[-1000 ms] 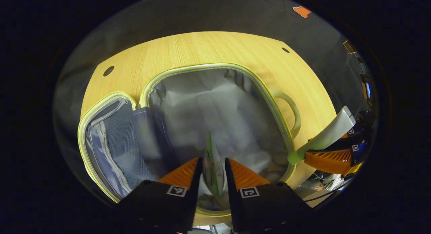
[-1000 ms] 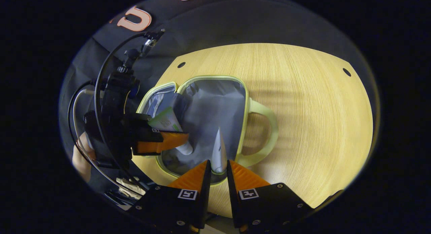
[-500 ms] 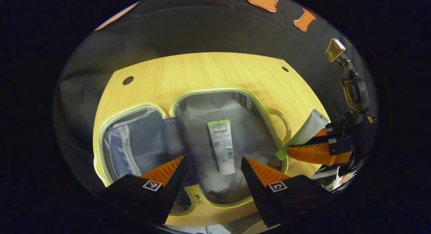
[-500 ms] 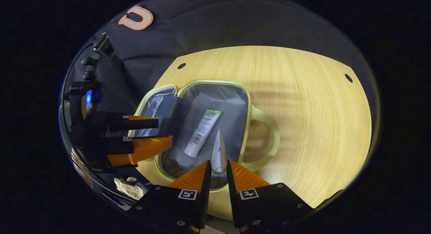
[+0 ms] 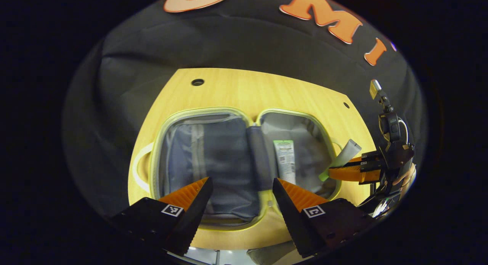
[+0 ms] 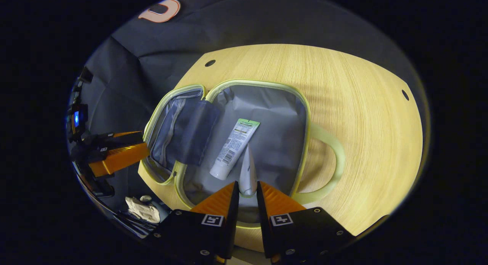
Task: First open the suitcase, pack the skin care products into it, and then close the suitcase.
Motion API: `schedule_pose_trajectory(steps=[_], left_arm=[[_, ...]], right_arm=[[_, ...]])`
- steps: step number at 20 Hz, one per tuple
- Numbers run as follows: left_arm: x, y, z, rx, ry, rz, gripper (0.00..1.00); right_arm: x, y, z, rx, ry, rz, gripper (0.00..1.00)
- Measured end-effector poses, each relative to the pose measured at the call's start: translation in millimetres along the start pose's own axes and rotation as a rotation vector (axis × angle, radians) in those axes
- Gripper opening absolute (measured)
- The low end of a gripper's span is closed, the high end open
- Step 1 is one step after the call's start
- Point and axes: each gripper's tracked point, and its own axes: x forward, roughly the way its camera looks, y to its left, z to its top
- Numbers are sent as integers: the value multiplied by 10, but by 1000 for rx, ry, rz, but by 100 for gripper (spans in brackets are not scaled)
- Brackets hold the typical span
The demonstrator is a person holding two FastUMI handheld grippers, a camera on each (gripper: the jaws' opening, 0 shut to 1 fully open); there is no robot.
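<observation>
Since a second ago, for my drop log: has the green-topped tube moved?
Yes. The green-topped tube left the left tool, whose fingers now stand apart, and lies on the suitcase lining.

Counter (image 6: pixel 343 85): pale wood grain, small dark round holes near far corners. Crumpled pale cloth (image 6: pixel 143 210) below its near-left edge.

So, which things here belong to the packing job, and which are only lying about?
Job:
- open suitcase
- tube with green band, lying inside it
- second tube, held by right gripper
- left gripper, open

Lying about:
- crumpled pale thing below the table
</observation>
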Motion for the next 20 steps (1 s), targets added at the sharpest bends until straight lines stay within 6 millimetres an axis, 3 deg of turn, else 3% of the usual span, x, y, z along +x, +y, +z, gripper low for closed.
schedule_pose_trajectory(steps=[3, 5, 6, 7, 8, 9, 11, 14, 20], left_arm=[[-197, 363, -70, -49, -13, 43, 98], [-267, 475, -129, -79, -24, 54, 98], [-264, 533, -147, -89, -27, 61, 98], [-273, 587, -162, -96, -33, 68, 98], [-271, 638, -163, -103, -37, 76, 98], [-255, 677, -163, -108, -42, 82, 98], [-260, 762, -175, -124, -50, 89, 98], [-271, 963, -161, -156, -70, 98, 98], [-202, 1752, -53, -217, -136, 169, 98]], right_arm=[[40, -22, 36, 27, 0, -22, 35], [50, -12, 48, 38, -4, -19, 39], [47, -32, 71, 40, -12, -29, 60], [54, -59, 82, 39, -21, -40, 59], [56, -69, 99, 38, -28, -46, 67], [38, -71, 103, 36, -35, -47, 84], [-3, -55, 141, 33, -60, -46, 94], [-57, 28, 172, 34, -85, -17, 96], [-178, 103, 109, 5, -92, 8, 96]])
